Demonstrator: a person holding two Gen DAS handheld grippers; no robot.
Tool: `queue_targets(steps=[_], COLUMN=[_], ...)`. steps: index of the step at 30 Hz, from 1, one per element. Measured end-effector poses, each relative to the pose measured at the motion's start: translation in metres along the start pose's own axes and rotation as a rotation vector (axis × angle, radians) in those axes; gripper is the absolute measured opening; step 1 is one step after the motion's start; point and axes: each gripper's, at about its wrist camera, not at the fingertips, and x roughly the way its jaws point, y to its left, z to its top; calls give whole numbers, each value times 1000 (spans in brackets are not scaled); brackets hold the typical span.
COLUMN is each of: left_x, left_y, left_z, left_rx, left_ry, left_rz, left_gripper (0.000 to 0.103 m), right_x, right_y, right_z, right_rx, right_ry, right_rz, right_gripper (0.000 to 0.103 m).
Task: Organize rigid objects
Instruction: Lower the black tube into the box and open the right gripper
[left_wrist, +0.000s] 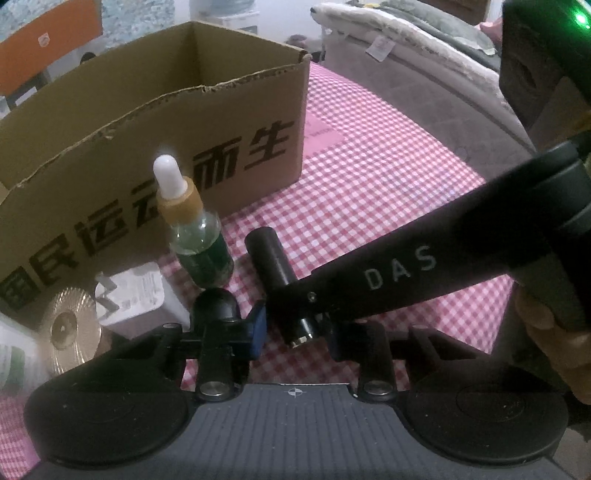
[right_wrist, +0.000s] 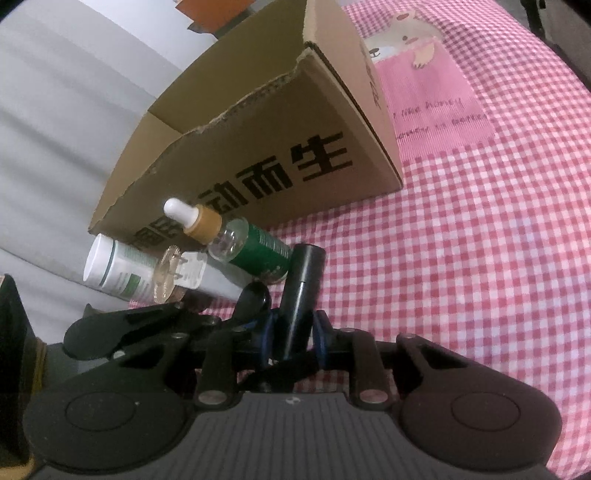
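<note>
Box looks empty — my right gripper clamps the black tube, left gripper looks unloaded; dropper bottle still lower left.

Loads of free room on the right half of both views: the red-checked cloth is bare there, nothing to dodge. The left is the crowded bit. The cardboard box walls off the upper left, open at the top. Right in front of it stands the dropper bottle, and the lower left is jammed with a white charger, a gold disc and a white tube. In the left wrist view the right gripper's arm slants across mid-right, blocking that lane.
</note>
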Motion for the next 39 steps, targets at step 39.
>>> queue_targets(steps=[39], left_x=[-27], left_y=[186], left_z=[101], left_rx=[-219], left_ry=[51], left_rz=[170], left_gripper=[25], right_x=[87], right_y=[123], right_z=[188], right_rx=[-135], right_ry=[148], right_rz=[118], right_gripper=[25])
